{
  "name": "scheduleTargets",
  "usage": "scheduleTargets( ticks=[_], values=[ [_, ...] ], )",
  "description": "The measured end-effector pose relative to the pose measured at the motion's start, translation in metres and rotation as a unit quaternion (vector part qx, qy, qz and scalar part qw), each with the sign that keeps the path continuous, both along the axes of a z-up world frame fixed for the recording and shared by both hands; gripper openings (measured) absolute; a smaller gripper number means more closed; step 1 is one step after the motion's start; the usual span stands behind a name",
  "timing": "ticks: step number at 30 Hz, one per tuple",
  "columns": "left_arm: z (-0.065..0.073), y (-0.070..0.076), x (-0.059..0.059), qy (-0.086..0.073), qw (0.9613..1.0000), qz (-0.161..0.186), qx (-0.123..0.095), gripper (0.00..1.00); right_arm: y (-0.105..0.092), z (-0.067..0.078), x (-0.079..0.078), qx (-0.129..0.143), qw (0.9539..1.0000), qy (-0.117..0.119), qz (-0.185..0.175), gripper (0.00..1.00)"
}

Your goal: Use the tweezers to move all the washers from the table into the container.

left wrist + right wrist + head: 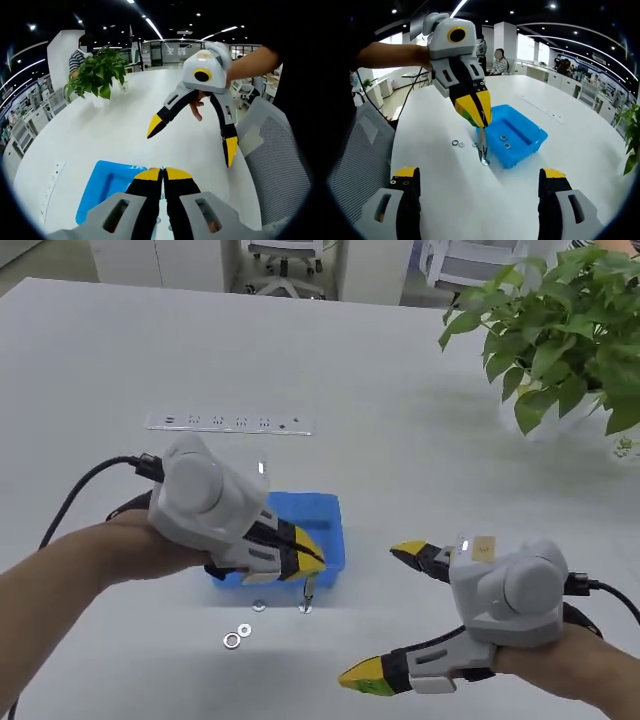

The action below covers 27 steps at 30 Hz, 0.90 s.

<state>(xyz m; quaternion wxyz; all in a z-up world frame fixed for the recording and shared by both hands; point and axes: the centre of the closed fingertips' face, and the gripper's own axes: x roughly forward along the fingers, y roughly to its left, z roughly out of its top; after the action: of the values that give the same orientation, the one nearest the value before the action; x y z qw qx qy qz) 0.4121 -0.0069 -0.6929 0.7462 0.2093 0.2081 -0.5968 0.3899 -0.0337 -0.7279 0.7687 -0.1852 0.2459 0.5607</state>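
Observation:
My left gripper [318,558] is shut on thin metal tweezers [308,590] that point down at the white table, just in front of the blue container [325,515]. The tweezer tips [484,159] rest at a washer [485,162] beside the container's front wall. Three more washers [238,635] lie loose on the table to the left. Two washers [504,141] sit inside the blue container [525,132]. My right gripper [388,615] hovers open to the right with nothing between its jaws. From the left gripper view the right gripper [192,140] faces me, open.
A white power strip [228,423] lies behind the container. A potted plant [560,330] stands at the far right of the table. A grey mesh chair [280,165] stands at the near table edge. Office chairs and people are in the background.

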Motion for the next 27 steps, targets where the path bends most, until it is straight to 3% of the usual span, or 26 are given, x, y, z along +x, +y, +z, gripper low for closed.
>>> scheduleTargets(
  ticks=[9, 17, 27],
  values=[
    [-0.006, 0.0, 0.001, -0.008, 0.9999, -0.006, 0.007, 0.05, -0.002, -0.005, -0.003, -0.008, 1.0, 0.005, 0.003, 0.98],
    [-0.008, 0.0, 0.001, -0.004, 1.0, -0.004, 0.001, 0.05, 0.0, -0.004, -0.004, -0.007, 0.9999, 0.004, 0.013, 0.95],
    [-0.008, -0.001, -0.004, 0.003, 0.9996, -0.027, 0.0, 0.05, 0.012, -0.004, -0.007, -0.001, 0.9982, -0.004, 0.06, 0.78]
  ],
)
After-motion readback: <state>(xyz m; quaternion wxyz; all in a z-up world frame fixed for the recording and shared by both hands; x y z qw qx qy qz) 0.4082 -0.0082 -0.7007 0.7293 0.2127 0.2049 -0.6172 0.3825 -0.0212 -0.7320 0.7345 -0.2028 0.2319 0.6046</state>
